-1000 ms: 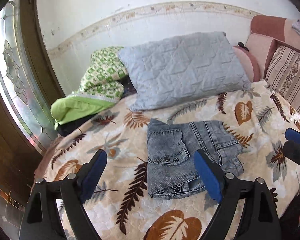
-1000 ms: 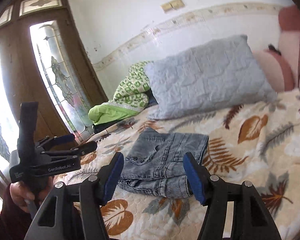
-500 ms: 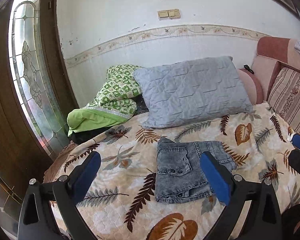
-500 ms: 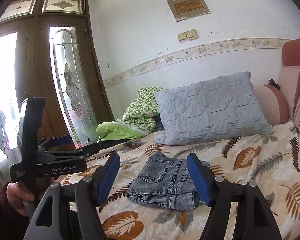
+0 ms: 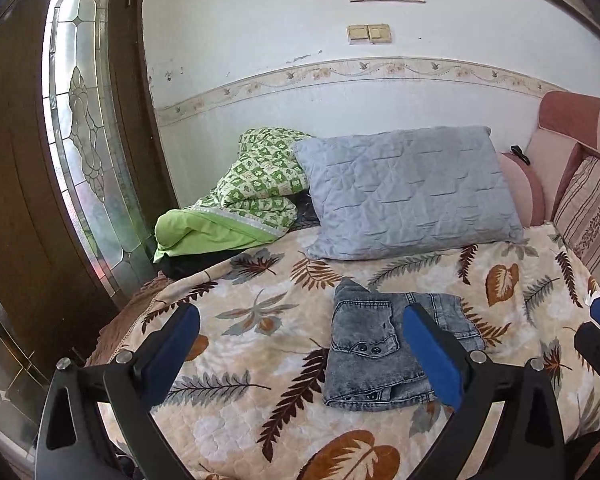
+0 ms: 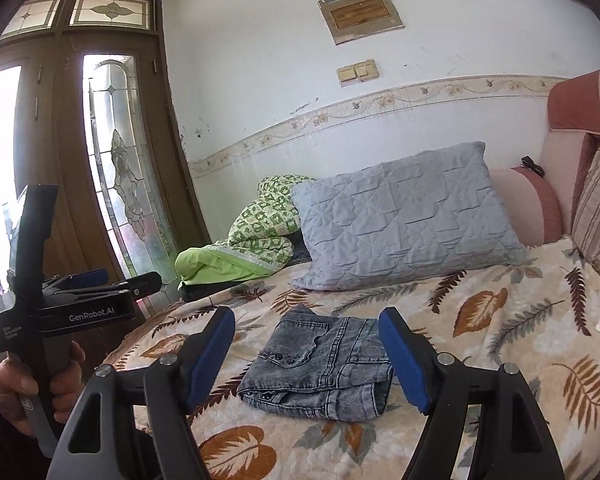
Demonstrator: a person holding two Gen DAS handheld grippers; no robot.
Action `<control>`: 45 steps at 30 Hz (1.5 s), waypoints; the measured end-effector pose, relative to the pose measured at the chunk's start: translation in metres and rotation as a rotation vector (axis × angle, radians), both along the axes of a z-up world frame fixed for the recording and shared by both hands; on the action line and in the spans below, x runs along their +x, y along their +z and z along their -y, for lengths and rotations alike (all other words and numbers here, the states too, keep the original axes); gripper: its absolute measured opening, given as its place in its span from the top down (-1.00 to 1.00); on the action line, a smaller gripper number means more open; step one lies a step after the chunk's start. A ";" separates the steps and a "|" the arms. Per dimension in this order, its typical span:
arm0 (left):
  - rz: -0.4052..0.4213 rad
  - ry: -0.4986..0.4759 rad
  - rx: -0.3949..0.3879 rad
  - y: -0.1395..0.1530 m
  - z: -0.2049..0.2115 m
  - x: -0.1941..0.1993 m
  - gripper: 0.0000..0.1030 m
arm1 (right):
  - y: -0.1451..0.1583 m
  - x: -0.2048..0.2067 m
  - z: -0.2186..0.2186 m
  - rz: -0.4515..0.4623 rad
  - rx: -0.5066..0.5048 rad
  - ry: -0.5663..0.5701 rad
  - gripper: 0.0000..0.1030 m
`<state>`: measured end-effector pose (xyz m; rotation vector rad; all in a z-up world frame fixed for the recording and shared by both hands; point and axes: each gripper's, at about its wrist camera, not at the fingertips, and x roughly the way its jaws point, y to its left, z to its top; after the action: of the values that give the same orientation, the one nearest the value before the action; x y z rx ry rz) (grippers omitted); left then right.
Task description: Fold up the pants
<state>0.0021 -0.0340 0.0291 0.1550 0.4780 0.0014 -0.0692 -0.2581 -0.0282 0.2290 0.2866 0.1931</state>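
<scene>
The grey washed-denim pants [image 6: 320, 364] lie folded compact on the leaf-print bedspread [image 5: 260, 400], apparently finished, so left gripper [image 5: 300, 356] hangs spread empty and right gripper [image 6: 306, 354] is opening, nothing between its pads

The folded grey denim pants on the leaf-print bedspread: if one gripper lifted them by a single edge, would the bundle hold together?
Probably not. The folded grey denim pants are loose stacked layers, so lifted by one edge they would likely flop open. Thick denim looks fairly heavy for its size and should sag. The washed fabric looks rough, so slipping from the pads seems unlikely.
</scene>
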 end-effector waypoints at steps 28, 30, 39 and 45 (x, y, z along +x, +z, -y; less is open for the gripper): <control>-0.070 -0.050 0.009 -0.025 0.020 0.008 -0.96 | -0.012 0.010 0.008 -0.023 0.021 -0.026 -0.49; -0.074 -0.055 0.011 -0.025 0.022 0.008 -0.96 | -0.013 0.010 0.011 -0.026 0.027 -0.030 -0.49; -0.092 -0.067 0.016 -0.031 0.030 0.011 -0.96 | -0.019 0.013 0.019 -0.036 0.043 -0.045 -0.49; -0.096 -0.067 0.006 -0.031 0.031 0.011 -0.96 | -0.021 0.013 0.020 -0.039 0.047 -0.044 -0.49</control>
<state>0.0131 -0.0647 -0.0022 0.1776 0.5680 -0.0702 -0.0557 -0.2780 -0.0492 0.2858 0.3156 0.1516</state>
